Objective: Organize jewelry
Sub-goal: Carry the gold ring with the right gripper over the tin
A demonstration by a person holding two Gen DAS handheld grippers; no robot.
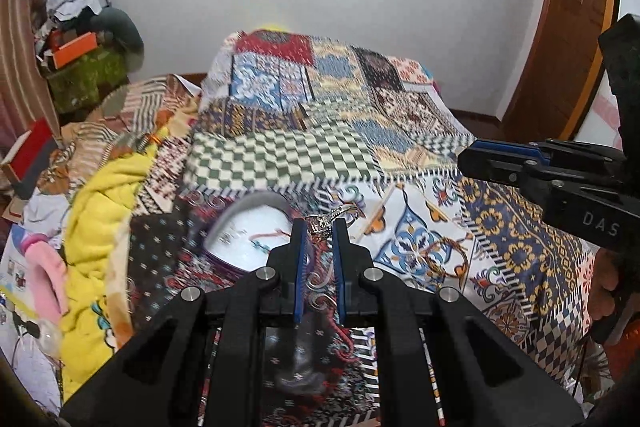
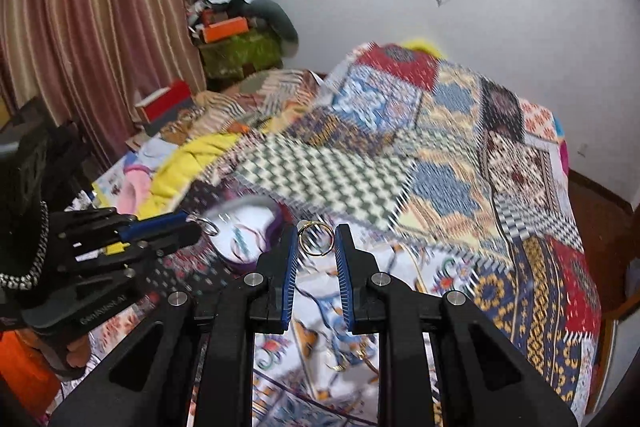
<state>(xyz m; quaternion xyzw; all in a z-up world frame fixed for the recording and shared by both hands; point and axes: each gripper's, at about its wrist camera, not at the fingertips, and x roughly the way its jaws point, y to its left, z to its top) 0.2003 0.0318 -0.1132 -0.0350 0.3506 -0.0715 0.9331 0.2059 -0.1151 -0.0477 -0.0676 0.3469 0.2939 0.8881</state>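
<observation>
Both claws pinch rings, left gripper [image 1: 319, 225] silver ring [image 1: 326, 221], right gripper [image 2: 317, 241] gold ring [image 2: 317, 239] by its edges, either could twist free short of the white box [image 1: 250, 235] at ten o'clock.

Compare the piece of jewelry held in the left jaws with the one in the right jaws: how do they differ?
The left gripper holds a silver ring with an ornate, chunky top; the right gripper holds a thin, plain gold ring with a small knob on its rim. The silver ring juts past the tips, while the gold ring spans the gap face-on to the camera. Both are rings pinched at the fingertips above the patchwork bedspread.
</observation>
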